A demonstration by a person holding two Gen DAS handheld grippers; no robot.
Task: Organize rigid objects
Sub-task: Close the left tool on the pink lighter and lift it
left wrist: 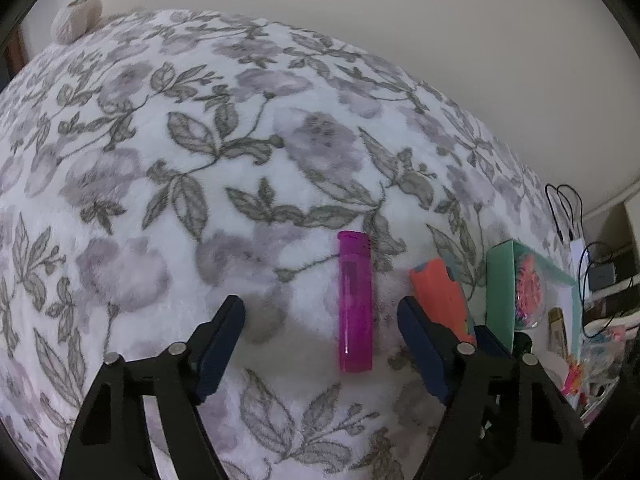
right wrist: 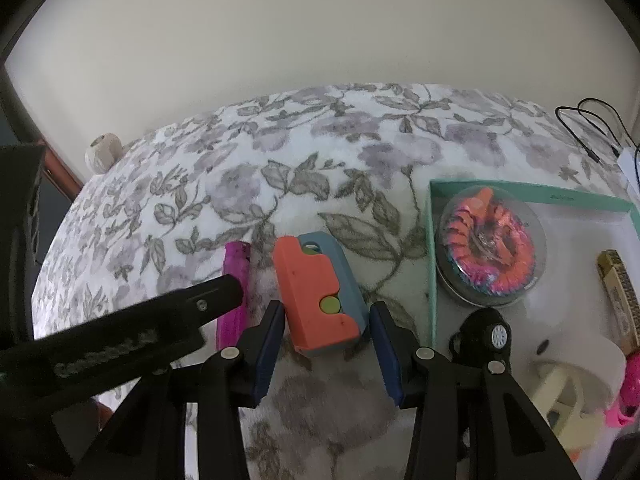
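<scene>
A magenta lighter [left wrist: 354, 300] lies on the floral blanket [left wrist: 200, 140], between the open fingers of my left gripper [left wrist: 322, 316], nearer the right finger. An orange and blue-grey block toy [right wrist: 318, 294] lies to its right; my right gripper [right wrist: 326, 316] is open around its near end, with a gap on each side. The toy also shows in the left wrist view [left wrist: 440, 292]. The lighter [right wrist: 234, 292] is partly hidden behind the left gripper's finger [right wrist: 208, 300]. A teal box [right wrist: 434, 256] stands to the right.
The teal box holds a round clear case of coloured bands [right wrist: 490, 256], a gold stick [right wrist: 620, 296], a cream tape roll [right wrist: 572, 380] and pink bits [right wrist: 626, 396]. Black cables [right wrist: 592, 128] lie at the far right. A pale round knob [right wrist: 103, 152] sits at the far left.
</scene>
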